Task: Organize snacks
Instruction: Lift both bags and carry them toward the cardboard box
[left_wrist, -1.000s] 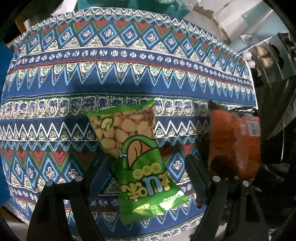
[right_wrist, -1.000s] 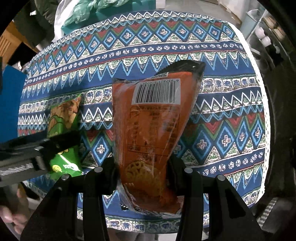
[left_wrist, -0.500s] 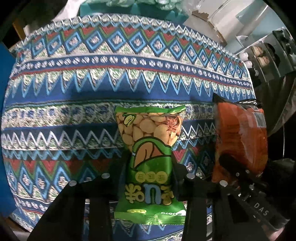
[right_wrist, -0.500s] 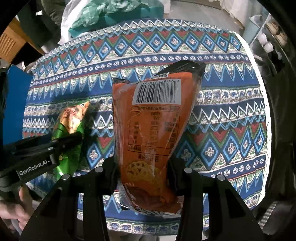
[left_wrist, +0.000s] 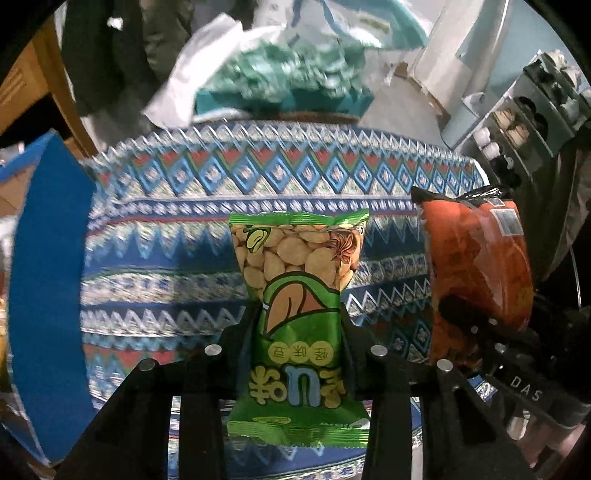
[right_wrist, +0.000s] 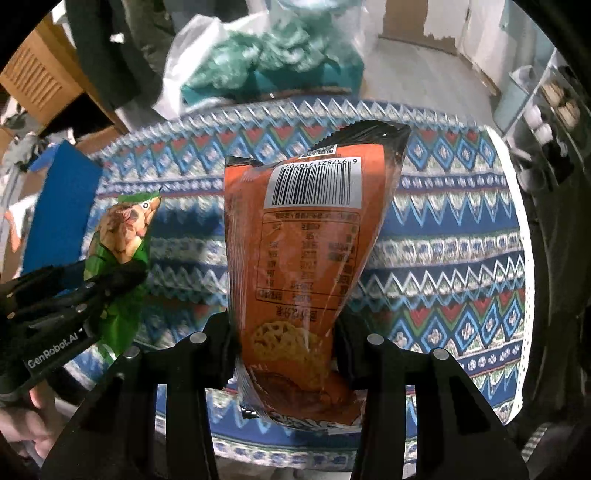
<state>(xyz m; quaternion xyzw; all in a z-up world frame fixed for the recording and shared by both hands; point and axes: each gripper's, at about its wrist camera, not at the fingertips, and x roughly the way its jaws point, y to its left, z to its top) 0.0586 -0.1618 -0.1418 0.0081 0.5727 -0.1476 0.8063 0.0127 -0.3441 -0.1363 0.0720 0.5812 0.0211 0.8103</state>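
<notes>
My left gripper (left_wrist: 299, 332) pinches the green peanut packet (left_wrist: 295, 295) at frame centre; my right gripper (right_wrist: 284, 343) clamps the orange snack bag (right_wrist: 306, 258), barcode up. Beyond, open patterned tablecloth (right_wrist: 461, 240), far edge curving across the upper frame.

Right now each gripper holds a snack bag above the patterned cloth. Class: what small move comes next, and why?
Probably carry both bags leftward toward the blue box. The left gripper grips the green peanut bag and the right gripper grips the orange bag; both are lifted, neither is stowed yet.
</notes>
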